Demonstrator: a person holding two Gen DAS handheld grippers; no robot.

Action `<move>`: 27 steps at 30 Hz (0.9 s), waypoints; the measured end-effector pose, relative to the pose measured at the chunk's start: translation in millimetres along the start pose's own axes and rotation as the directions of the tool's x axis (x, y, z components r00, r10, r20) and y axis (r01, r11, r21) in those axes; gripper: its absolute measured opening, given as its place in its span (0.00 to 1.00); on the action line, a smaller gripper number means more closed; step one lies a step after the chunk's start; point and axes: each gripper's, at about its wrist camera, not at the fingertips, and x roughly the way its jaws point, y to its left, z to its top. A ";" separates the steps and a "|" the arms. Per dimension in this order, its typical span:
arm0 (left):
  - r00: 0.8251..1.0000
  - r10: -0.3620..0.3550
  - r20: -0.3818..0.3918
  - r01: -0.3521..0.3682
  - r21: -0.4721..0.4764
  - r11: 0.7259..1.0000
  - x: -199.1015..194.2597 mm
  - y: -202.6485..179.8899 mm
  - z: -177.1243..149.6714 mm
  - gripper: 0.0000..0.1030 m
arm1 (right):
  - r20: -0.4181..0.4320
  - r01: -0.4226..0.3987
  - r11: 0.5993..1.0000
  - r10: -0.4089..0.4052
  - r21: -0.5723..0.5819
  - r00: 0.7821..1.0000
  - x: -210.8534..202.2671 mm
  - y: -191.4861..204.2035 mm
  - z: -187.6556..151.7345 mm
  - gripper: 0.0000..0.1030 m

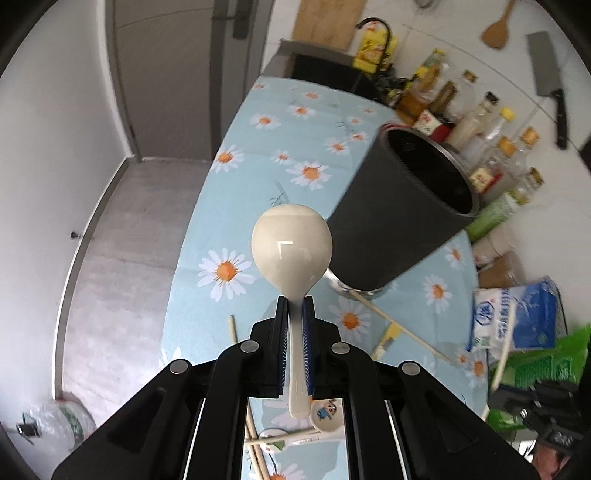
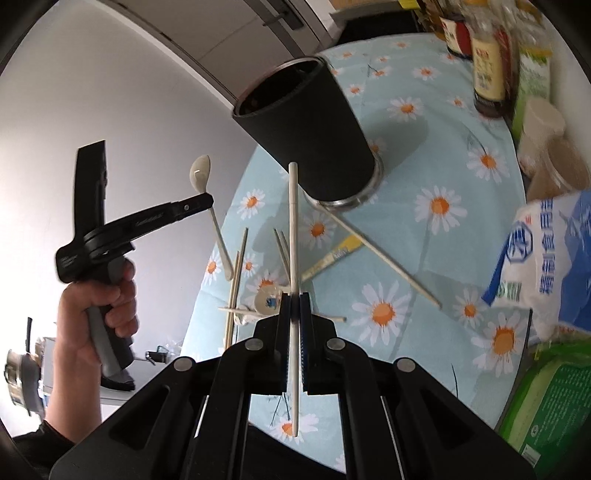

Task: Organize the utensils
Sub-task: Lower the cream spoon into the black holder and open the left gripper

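Observation:
My left gripper point(image 1: 294, 306) is shut on the handle of a cream spoon point(image 1: 291, 247), held above the daisy tablecloth point(image 1: 258, 155). The tall black utensil cup point(image 1: 402, 210) stands just right of the spoon's bowl. In the right wrist view a hand point(image 2: 107, 295) holds that left gripper point(image 2: 201, 202), with the cream spoon point(image 2: 199, 173) raised left of the black cup point(image 2: 306, 125). My right gripper point(image 2: 294, 299) is shut on a pale chopstick point(image 2: 293, 229) whose tip points toward the cup's base. Loose chopsticks point(image 2: 384, 258) and a small cartoon-printed spoon point(image 2: 266, 301) lie on the cloth.
A row of sauce bottles point(image 1: 480, 122) lines the far right edge. A blue-and-white bag point(image 2: 546, 258) and a green packet point(image 2: 550, 402) sit at the right. A cleaver point(image 1: 550, 81) and a wooden spatula point(image 1: 496, 31) hang on the wall. The table's left edge drops to the floor point(image 1: 122, 240).

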 end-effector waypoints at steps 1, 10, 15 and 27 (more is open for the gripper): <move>1.000 -0.008 0.008 0.008 0.011 1.000 -3.6 -2.9 0.7 0.06 | 0.015 0.008 1.000 -0.008 -0.010 1.000 0.1 4.2 1.9 0.05; 0.988 -0.129 0.082 0.119 0.118 0.986 -46.1 -11.3 7.6 0.06 | 0.133 0.064 0.997 -0.058 -0.043 0.989 -1.6 29.9 20.4 0.05; 0.973 -0.208 0.105 0.186 0.187 0.965 -62.1 -18.0 15.6 0.06 | 0.256 0.040 0.996 -0.019 -0.081 0.967 -17.7 49.4 34.9 0.05; 0.889 -0.394 0.233 0.297 0.361 0.884 -99.9 -40.9 51.9 0.06 | 0.588 0.176 0.980 -0.087 -0.096 0.804 -48.9 68.7 71.2 0.05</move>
